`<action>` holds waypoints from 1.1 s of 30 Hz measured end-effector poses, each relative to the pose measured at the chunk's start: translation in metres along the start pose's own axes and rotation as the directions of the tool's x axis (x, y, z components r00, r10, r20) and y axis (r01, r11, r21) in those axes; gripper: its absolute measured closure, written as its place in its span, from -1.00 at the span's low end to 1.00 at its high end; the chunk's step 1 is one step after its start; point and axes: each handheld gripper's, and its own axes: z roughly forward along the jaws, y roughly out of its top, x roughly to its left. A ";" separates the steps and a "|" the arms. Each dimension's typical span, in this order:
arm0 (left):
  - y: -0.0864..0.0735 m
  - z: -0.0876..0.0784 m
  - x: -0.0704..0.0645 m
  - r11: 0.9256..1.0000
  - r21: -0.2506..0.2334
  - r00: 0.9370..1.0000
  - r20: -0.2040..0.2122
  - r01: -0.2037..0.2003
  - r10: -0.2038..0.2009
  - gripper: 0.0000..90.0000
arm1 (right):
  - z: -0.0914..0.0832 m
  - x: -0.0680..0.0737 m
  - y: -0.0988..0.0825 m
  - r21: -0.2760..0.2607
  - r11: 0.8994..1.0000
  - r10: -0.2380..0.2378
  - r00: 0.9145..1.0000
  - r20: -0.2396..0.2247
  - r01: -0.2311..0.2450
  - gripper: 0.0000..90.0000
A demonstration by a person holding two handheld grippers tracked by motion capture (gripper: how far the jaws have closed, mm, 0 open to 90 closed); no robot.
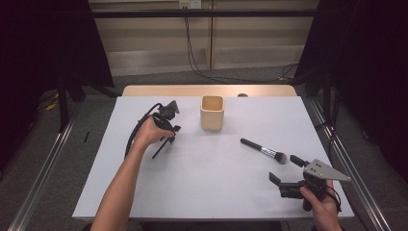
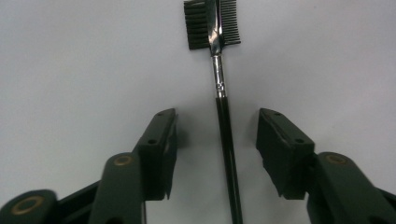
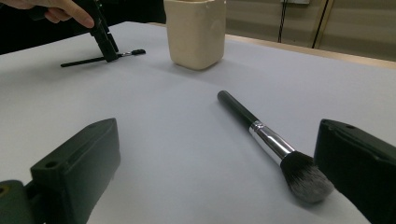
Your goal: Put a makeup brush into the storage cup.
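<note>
Grasp step: left tool (image 2: pixel 217 154) straddles the brow comb (image 2: pixel 223 121) lying flat on the counter (image 1: pixel 202 183) left of the cup (image 1: pixel 212 112), jaws half-wide, not touching. Next: pinch handle, lift. Right tool (image 1: pixel 287 169) wide by makeup brush (image 1: pixel 263 150).

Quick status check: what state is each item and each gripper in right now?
Brow comb brush: flat on the table, handle between the jaws, pads not touching it.
Powder brush: flat on the table, free.
Cup: upright, looks empty.
Left gripper: open, straddling the handle.
Right gripper: open, holding nothing.
</note>
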 end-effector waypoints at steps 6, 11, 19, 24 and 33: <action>0.001 -0.001 -0.001 1.000 0.024 1.000 0.008 -0.001 0.000 0.38 | 0.001 0.002 0.000 0.010 1.000 -0.003 1.000 -0.011 0.003 -1.00; 0.001 -0.001 -0.002 1.000 0.031 1.000 0.015 0.002 -0.002 0.61 | 0.001 0.001 0.000 0.012 1.000 -0.003 1.000 -0.013 0.003 -1.00; 0.001 0.000 -0.001 0.998 0.048 0.998 0.047 0.036 -0.038 0.89 | 0.003 0.002 -0.001 0.017 1.000 -0.007 1.000 -0.018 0.008 -1.00; 0.005 0.000 -0.004 0.997 0.069 0.999 0.028 0.039 -0.041 0.90 | 0.002 0.002 -0.001 0.016 1.000 -0.006 1.000 -0.018 0.006 -1.00; 0.006 -0.001 -0.005 0.996 0.079 0.999 0.021 0.040 -0.041 0.91 | 0.002 0.001 -0.001 0.018 1.000 -0.004 1.000 -0.018 0.005 -1.00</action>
